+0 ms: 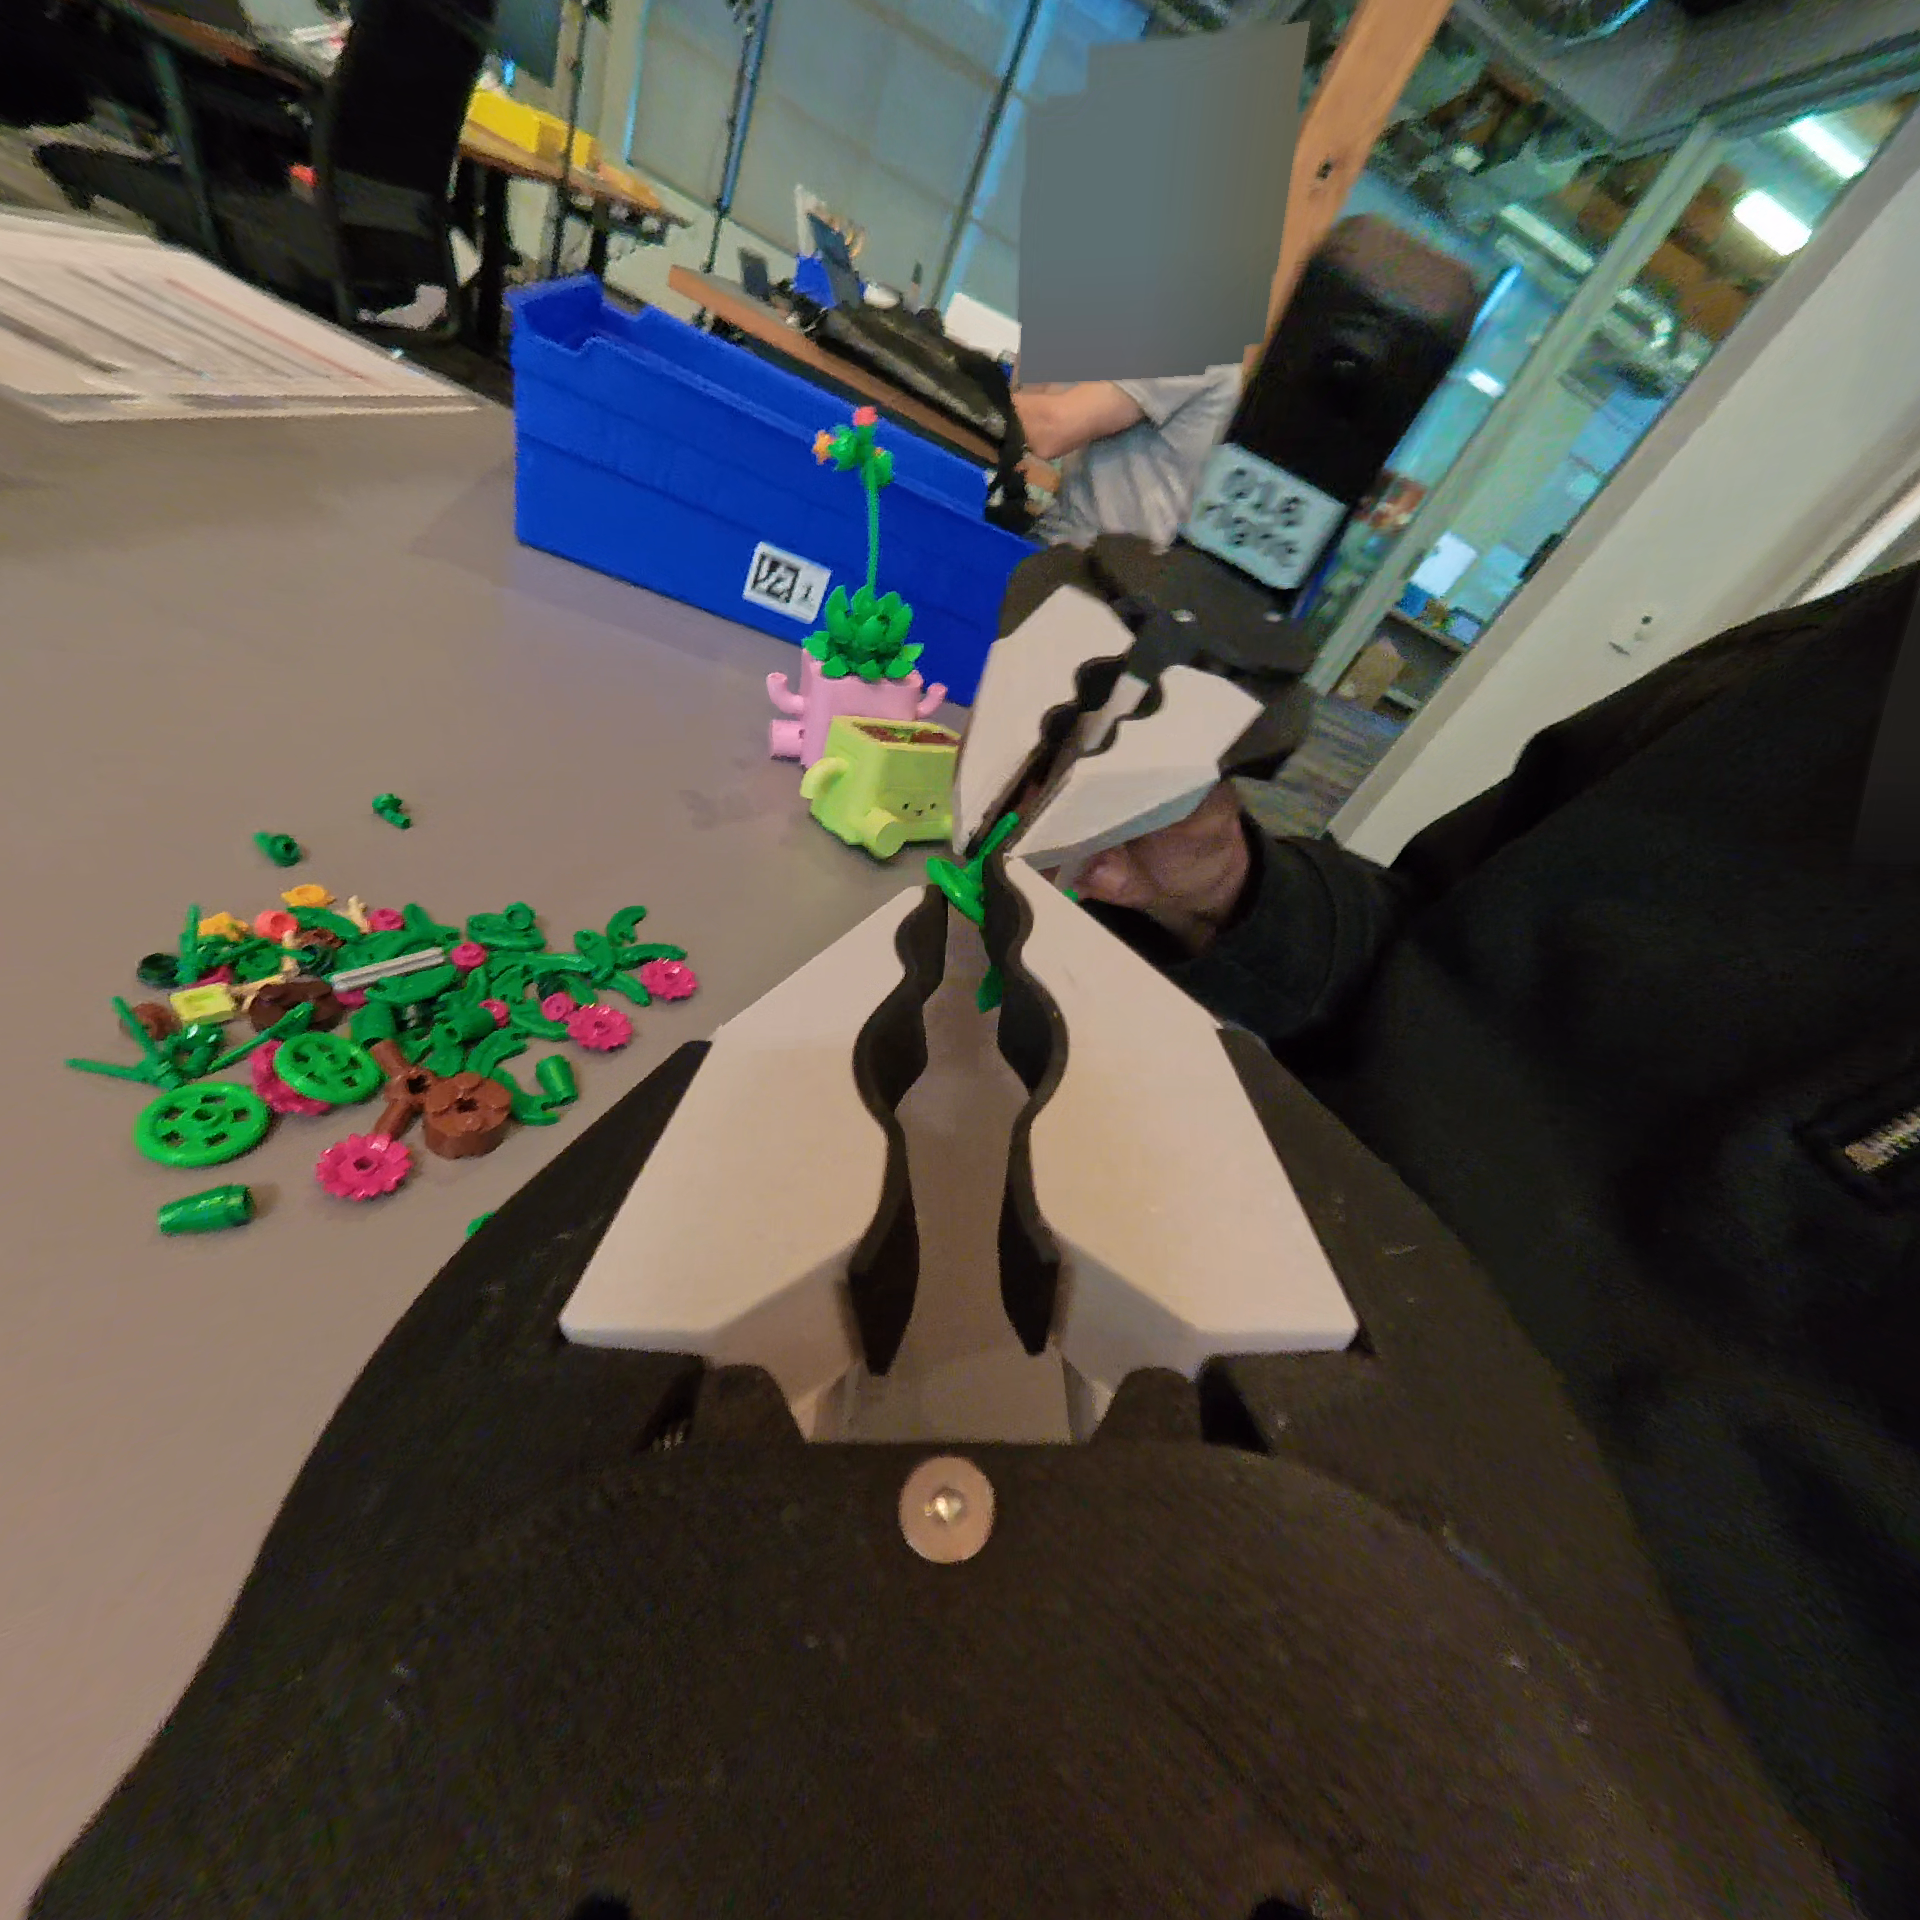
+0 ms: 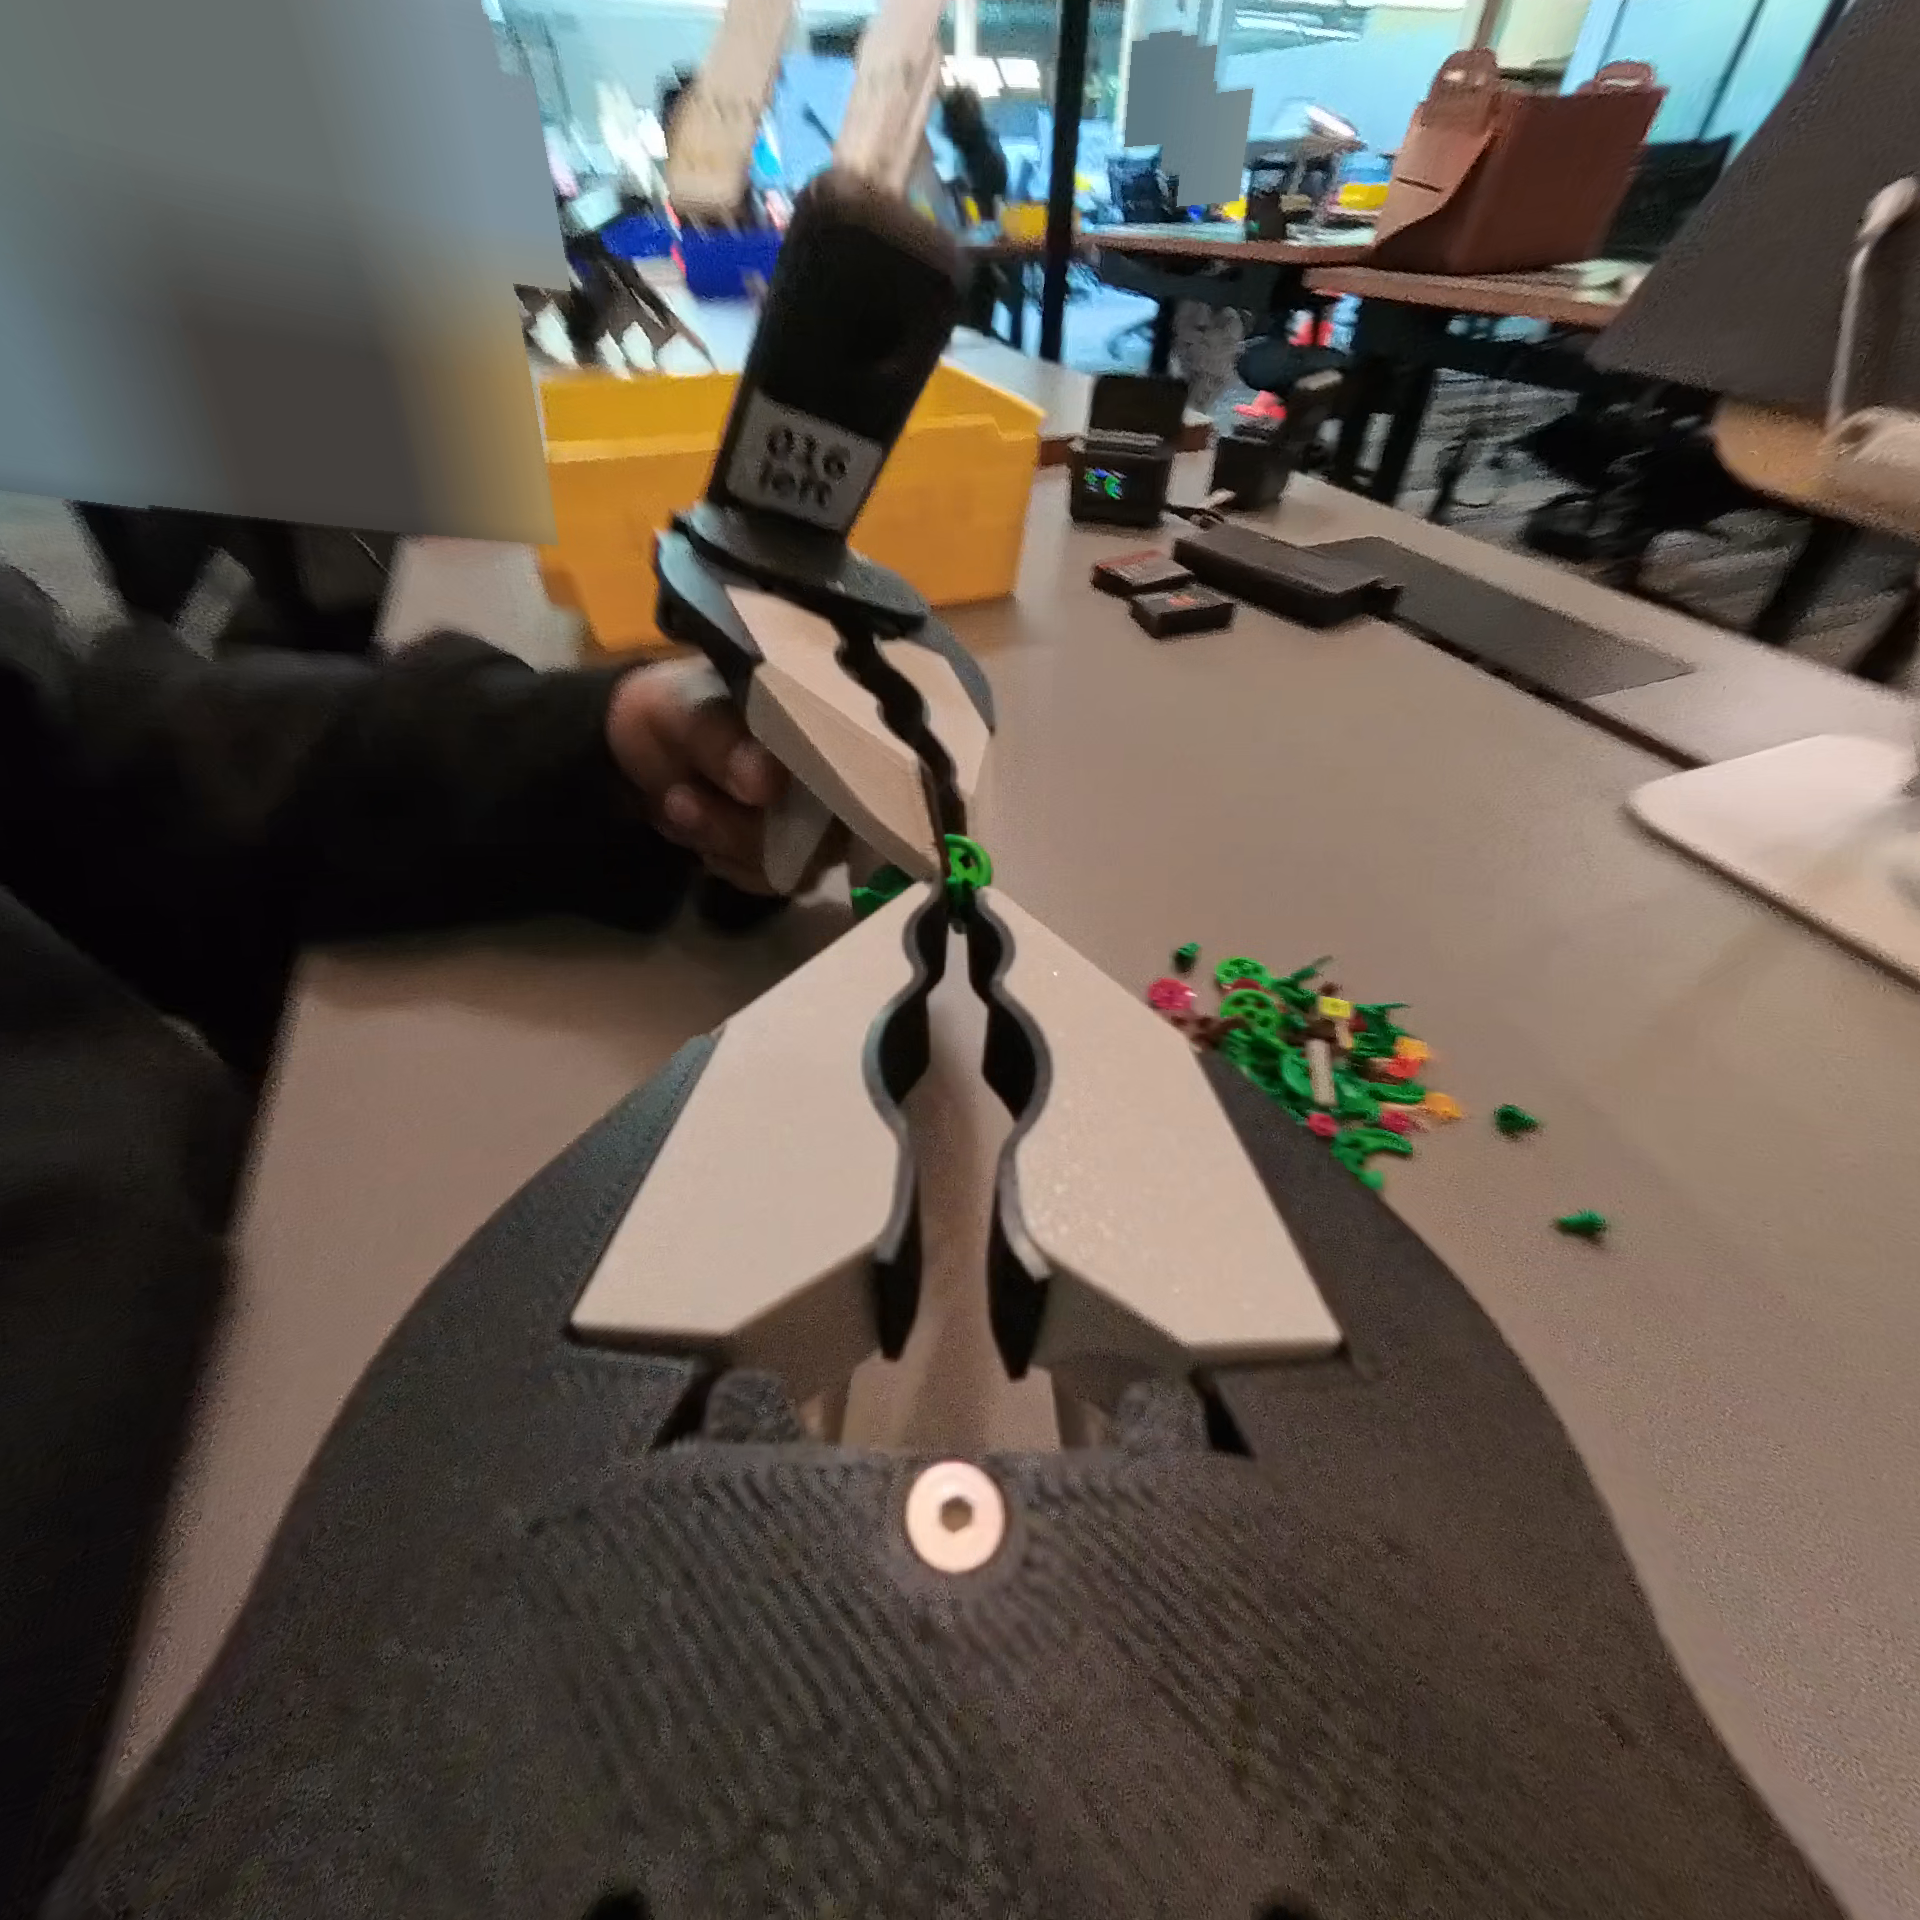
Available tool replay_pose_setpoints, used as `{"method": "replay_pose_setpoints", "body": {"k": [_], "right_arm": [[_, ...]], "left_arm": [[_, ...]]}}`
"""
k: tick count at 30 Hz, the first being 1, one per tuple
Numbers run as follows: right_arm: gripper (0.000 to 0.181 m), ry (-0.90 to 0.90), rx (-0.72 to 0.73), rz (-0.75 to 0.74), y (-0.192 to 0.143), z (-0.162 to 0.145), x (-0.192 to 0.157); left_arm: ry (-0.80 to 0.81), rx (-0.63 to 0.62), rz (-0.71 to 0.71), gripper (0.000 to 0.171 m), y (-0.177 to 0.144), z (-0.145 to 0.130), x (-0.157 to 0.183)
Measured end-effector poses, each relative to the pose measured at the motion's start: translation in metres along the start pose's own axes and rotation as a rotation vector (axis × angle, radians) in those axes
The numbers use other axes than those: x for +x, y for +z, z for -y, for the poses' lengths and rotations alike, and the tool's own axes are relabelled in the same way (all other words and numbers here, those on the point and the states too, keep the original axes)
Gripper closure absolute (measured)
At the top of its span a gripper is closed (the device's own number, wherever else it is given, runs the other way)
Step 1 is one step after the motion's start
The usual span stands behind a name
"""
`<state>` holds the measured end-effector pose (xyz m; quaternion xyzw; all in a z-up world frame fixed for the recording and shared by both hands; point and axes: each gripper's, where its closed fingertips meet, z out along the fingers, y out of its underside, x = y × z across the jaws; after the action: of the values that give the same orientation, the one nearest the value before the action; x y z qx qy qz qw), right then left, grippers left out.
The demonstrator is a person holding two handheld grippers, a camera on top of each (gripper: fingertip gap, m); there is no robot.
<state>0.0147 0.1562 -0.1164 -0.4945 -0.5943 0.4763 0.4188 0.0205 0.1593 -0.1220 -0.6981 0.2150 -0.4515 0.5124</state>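
Note:
My left gripper (image 1: 966, 899) and my right gripper (image 2: 953, 920) meet tip to tip above the grey table (image 1: 312, 644). Both are shut on one small green plant piece (image 1: 954, 883), a thin stem with a round disc and a leaf. In the left wrist view the right gripper (image 1: 1000, 844) comes in from the upper right and pinches the stem's upper end. In the right wrist view the left gripper (image 2: 940, 857) comes in from the upper left, and the green disc (image 2: 966, 862) sits at its tips. A hand (image 1: 1174, 862) holds the right gripper.
A pile of small green, pink and brown toy pieces (image 1: 395, 1018) lies on the table; it also shows in the right wrist view (image 2: 1320, 1049). A pink pot with a green plant (image 1: 857, 686) and a lime pot (image 1: 894, 790) stand before a blue bin (image 1: 707, 457). A yellow bin (image 2: 977, 488) stands behind. The tips of both grippers are at nearly the same place.

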Motion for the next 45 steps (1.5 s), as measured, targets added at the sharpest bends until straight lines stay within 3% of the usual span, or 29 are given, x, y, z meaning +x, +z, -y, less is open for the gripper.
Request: {"method": "replay_pose_setpoints", "body": {"k": [5,12,22,27,31,33,35,37,41,45], "right_arm": [[0.179,0.203,0.131,0.162,-0.008,0.020,-0.012],[0.180,0.256,0.280,0.329,-0.021,0.045,-0.029],[0.181,0.484,0.408,0.590,-0.033,0.063,-0.042],[0.181,0.403,0.311,0.369,-0.015,0.045,-0.023],[0.181,0.353,0.143,-0.090,0.001,0.007,0.038],[0.181,0.380,-0.017,-0.248,0.006,-0.026,0.062],[0.181,0.405,-0.180,-0.315,0.011,-0.056,0.071],[0.181,0.402,-0.250,-0.361,0.013,-0.067,0.076],[0.181,0.353,-0.273,-0.433,0.011,-0.069,0.084],[0.166,0.336,-0.224,-0.416,0.012,-0.061,0.082]], "left_arm": [[-0.019,0.090,-0.117,0.169,-0.005,0.015,0.020],[-0.187,0.214,-0.397,0.170,-0.008,0.029,0.050],[-0.197,0.310,-0.615,0.171,-0.024,0.042,0.078],[-0.172,0.321,-0.492,0.171,-0.023,0.044,0.060],[-0.124,0.282,-0.160,0.171,-0.016,0.035,0.011],[-0.117,0.237,0.005,0.171,-0.015,0.027,-0.016],[-0.127,0.217,0.105,0.171,-0.016,0.022,-0.033],[-0.150,0.209,0.157,0.171,-0.017,0.019,-0.042],[-0.201,0.232,0.196,0.171,-0.021,0.020,-0.052],[-0.259,0.268,0.182,0.171,-0.025,0.022,-0.056]]}}
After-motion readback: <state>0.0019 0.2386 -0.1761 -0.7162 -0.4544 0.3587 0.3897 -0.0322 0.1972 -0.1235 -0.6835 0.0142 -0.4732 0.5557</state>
